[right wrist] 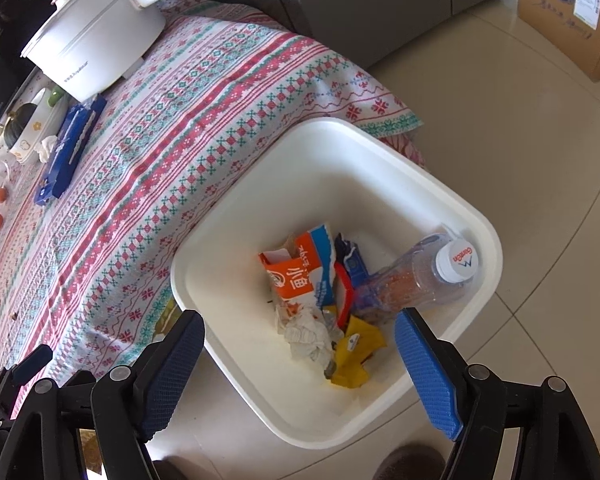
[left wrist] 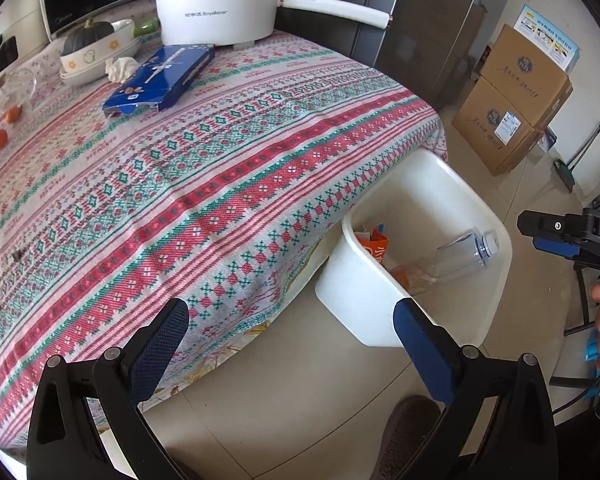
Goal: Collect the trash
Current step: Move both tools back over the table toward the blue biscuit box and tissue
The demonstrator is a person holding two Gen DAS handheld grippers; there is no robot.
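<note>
Table (left wrist: 228, 184) under a red, green and white patterned woven cloth: bears a white electric pot (left wrist: 220, 4), a long blue cardboard box (left wrist: 162, 78) and a crumpled white tissue (left wrist: 120, 68).
White square plastic bin (right wrist: 380, 152), on the floor against the table edge: holds a clear capped plastic bottle (right wrist: 420, 276), orange-and-white carton (right wrist: 296, 268), yellow wrapper (right wrist: 356, 352), crumpled tissue (right wrist: 306, 334).
Left gripper (left wrist: 292, 344): released, jaws wide, empty, above the table's edge.
Right gripper (right wrist: 300, 364): released, empty, over the bin.
</note>
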